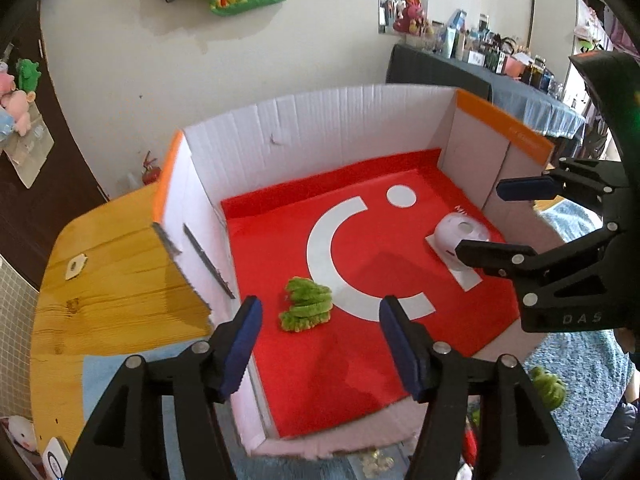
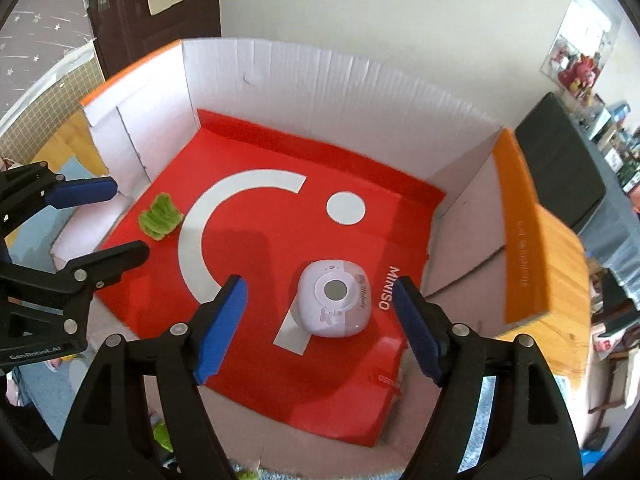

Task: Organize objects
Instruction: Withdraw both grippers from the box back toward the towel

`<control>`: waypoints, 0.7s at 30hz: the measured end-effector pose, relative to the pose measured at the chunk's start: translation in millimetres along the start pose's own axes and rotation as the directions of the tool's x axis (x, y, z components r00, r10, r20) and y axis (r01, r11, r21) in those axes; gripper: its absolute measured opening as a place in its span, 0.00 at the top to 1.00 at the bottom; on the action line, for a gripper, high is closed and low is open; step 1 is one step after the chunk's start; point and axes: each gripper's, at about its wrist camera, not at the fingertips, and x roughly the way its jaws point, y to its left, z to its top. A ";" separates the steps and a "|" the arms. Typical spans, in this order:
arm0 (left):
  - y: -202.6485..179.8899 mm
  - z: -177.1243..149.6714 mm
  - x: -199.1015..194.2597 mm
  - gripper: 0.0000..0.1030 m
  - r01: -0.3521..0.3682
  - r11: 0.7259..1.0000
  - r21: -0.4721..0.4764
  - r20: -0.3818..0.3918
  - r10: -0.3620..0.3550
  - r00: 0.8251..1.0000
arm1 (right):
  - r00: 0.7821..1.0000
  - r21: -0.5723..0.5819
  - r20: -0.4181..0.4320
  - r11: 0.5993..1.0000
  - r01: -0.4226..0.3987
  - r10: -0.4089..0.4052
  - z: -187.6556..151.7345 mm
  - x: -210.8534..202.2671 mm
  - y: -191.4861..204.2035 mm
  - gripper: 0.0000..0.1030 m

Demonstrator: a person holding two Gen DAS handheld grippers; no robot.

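A white cardboard box (image 1: pixel 320 120) lined with a red sheet (image 2: pixel 280 360) holds two things. A green fuzzy toy (image 1: pixel 306 306) (image 2: pixel 160 216) lies near the box's left wall. A lilac-white rounded toy camera (image 2: pixel 332 300) (image 1: pixel 460 240) sits on the right half. My left gripper (image 1: pixel 320 308) (image 2: pixel 128 218) hovers open above the green toy, not touching it. My right gripper (image 2: pixel 318 284) (image 1: pixel 496 220) hangs open over the camera, its blue pads (image 2: pixel 224 320) clear of it on both sides.
The box stands on a wooden table (image 1: pixel 120 272) with orange flaps (image 2: pixel 524 240) at both sides. Another green plush (image 1: pixel 548 388) lies on a blue rug (image 1: pixel 580 380) by the box's near edge. A dark cluttered table (image 1: pixel 480 72) stands behind.
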 end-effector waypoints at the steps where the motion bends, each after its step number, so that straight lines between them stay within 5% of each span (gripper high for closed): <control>1: -1.7 -0.2 -3.1 0.37 -0.003 1.000 -0.001 0.007 0.003 1.000 | 1.000 0.003 0.012 1.000 0.002 -0.002 -1.1 -6.2 -1.2 0.26; 21: -6.8 -63.6 -87.4 0.24 -0.051 0.993 -0.107 0.153 0.067 0.986 | 0.975 0.087 0.202 0.993 0.074 -0.090 -45.8 -75.7 45.3 0.11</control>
